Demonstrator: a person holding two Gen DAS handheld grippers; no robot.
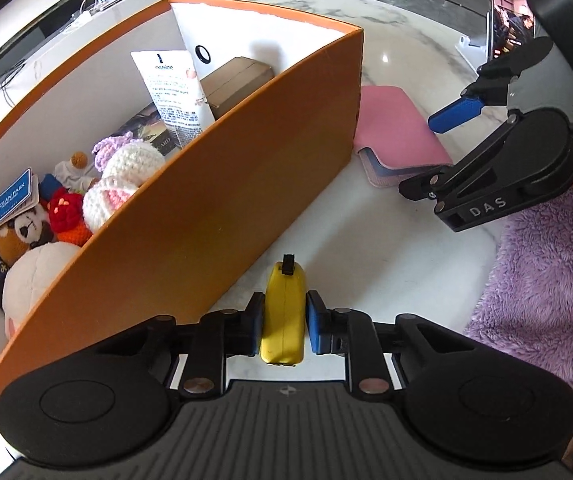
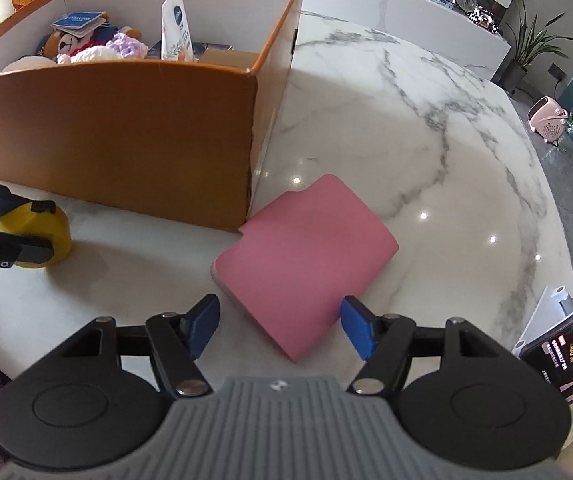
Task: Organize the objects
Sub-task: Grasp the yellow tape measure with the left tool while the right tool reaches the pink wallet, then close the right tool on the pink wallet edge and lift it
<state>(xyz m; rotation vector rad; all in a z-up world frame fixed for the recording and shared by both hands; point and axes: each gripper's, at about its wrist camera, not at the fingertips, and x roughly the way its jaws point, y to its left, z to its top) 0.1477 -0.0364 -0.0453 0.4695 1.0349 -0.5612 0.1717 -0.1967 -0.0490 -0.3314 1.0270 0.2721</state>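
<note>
My left gripper (image 1: pixel 283 326) is shut on a yellow tape measure (image 1: pixel 283 312), held just above the marble table beside the orange box's (image 1: pixel 222 200) near wall. The tape measure also shows in the right wrist view (image 2: pixel 38 232). My right gripper (image 2: pixel 280 326) is open, its blue pads on either side of the near end of a pink wallet (image 2: pixel 306 256) that lies flat by the box's corner. The wallet also shows in the left wrist view (image 1: pixel 400 128), with the right gripper (image 1: pixel 438 152) over it.
The orange box (image 2: pixel 126 140) holds plush toys (image 1: pixel 66 216), a white tube (image 1: pixel 174 92), a brown carton (image 1: pixel 234 80) and a blue card (image 1: pixel 10 200). A phone on a white stand (image 2: pixel 562 344) sits at the table's right edge. The marble table (image 2: pixel 426 140) stretches beyond the wallet.
</note>
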